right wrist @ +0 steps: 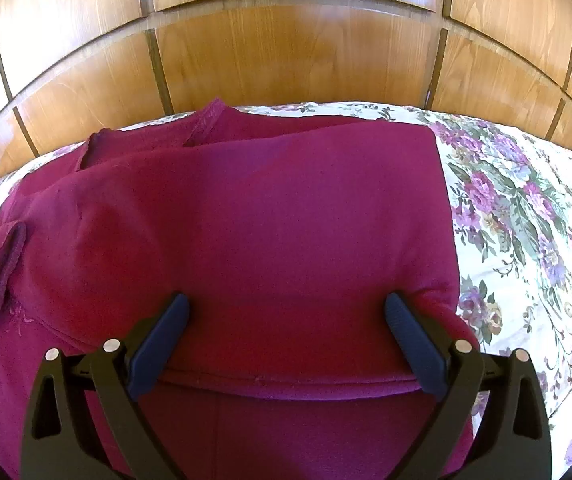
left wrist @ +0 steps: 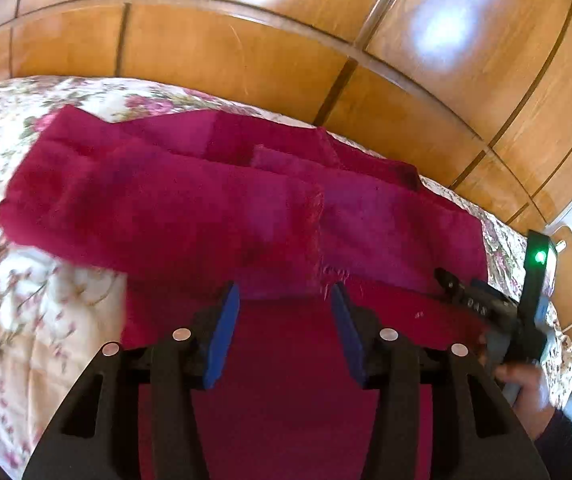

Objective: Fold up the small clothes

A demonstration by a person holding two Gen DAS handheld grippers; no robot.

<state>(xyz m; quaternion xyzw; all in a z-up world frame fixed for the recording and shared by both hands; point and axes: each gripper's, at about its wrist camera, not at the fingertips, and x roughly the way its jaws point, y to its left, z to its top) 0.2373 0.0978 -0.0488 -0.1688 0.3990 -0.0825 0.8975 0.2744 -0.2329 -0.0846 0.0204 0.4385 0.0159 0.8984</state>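
A dark red sweater [left wrist: 221, 216] lies on the floral bedspread [left wrist: 13, 140], partly folded with a sleeve laid across its body. My left gripper [left wrist: 286, 292] is open above the near part of the sweater, with nothing between its blue pads. The right gripper's body [left wrist: 518, 312] shows at the right edge of the left wrist view, held by a hand. In the right wrist view the sweater [right wrist: 269, 216] fills the middle, with a folded edge near the fingers. My right gripper [right wrist: 286, 308] is wide open over that edge and holds nothing.
A wooden panelled wardrobe [left wrist: 245, 48] stands behind the bed in both views [right wrist: 286, 56]. The floral bedspread [right wrist: 526, 220] is bare to the right of the sweater in the right wrist view. A cuff [right wrist: 5, 264] lies at the left.
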